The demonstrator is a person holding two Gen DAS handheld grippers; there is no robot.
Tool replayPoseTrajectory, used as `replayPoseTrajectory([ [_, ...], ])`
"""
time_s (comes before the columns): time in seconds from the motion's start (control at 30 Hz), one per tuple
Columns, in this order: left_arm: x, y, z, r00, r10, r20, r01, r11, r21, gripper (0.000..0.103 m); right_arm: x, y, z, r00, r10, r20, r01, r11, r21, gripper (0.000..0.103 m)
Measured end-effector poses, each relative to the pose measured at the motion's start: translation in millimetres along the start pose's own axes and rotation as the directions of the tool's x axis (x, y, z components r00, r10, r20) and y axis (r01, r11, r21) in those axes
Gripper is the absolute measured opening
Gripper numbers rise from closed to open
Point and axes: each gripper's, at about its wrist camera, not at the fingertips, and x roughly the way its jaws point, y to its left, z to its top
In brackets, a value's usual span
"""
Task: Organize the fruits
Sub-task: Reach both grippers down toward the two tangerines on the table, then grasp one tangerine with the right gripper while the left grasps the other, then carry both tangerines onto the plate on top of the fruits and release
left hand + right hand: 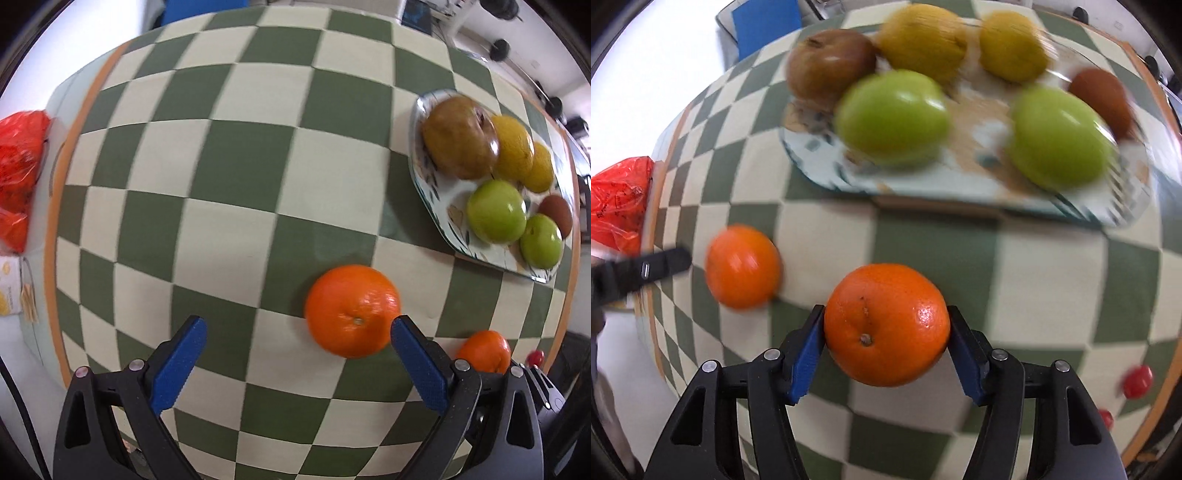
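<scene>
The right tool [886,328] has its blue pads against both sides of an orange [886,325] that sits low over the checked desk [820,236], its jaws about half spread around the fruit. The left tool [297,332] stands wide open and grips nothing; a second orange [352,310] lies on the cloth just inside its right-hand pad, whether touching it cannot be told. Behind, a patterned plate [827,170] carries two green apples [892,116], two yellow citrus fruits [923,40], a brownish apple [831,62] and a small reddish-brown fruit [1102,98], all smeared by motion blur in the right wrist view. The left wrist view shows the same plate more sharply at the desk's far right, partly cut by the lens edge. A red plastic bag [22,162] sits off the desk's edge. Only the right view catches two small red fruits [1137,380] near the cloth's border, too blurred to identify.
</scene>
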Motion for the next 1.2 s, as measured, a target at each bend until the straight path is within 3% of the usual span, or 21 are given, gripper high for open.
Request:
replayPoseTrajectory([
  [0.17,24,-24,5,0.999,0.001,-0.032,0.002,0.996,0.091,0.098,-9,-28,-28,0.999,-0.015,-0.029,0.017,0.998,0.053,0.066],
  [0.2,27,-28,5,1.000,-0.001,-0.031,0.004,0.995,0.103,0.080,-9,-32,-31,0.999,-0.015,-0.030,0.017,0.998,0.068,0.066],
  [0.27,33,-34,5,0.999,-0.010,-0.043,0.015,0.993,0.118,0.063,-7,-38,-36,0.999,-0.019,-0.032,0.021,0.996,0.088,0.066],
  [0.37,31,-42,0,1.000,0.017,-0.020,-0.014,0.990,0.143,0.063,-6,-45,-41,1.000,-0.008,-0.028,0.011,0.993,0.114,0.066],
  [0.67,33,-45,-38,0.999,-0.034,-0.034,0.038,0.992,0.117,0.063,-4,-52,-41,0.999,0.017,-0.034,-0.012,0.990,0.142,0.067],
  [0.9,24,-53,-43,0.999,-0.040,-0.028,0.043,0.993,0.114,0.062,-8,-58,-38,0.999,0.018,-0.028,-0.015,0.991,0.130,0.066],
  [1.0,6,-59,-39,0.994,-0.105,-0.024,0.106,0.990,0.091,0.062,-10,-58,-40,0.999,0.022,-0.029,-0.019,0.993,0.120,0.065],
  [1.2,-62,-101,-5,0.961,-0.273,0.036,0.268,0.957,0.111,0.062,-32,-84,-42,0.982,0.187,0.028,-0.187,0.945,0.268,0.065],
])
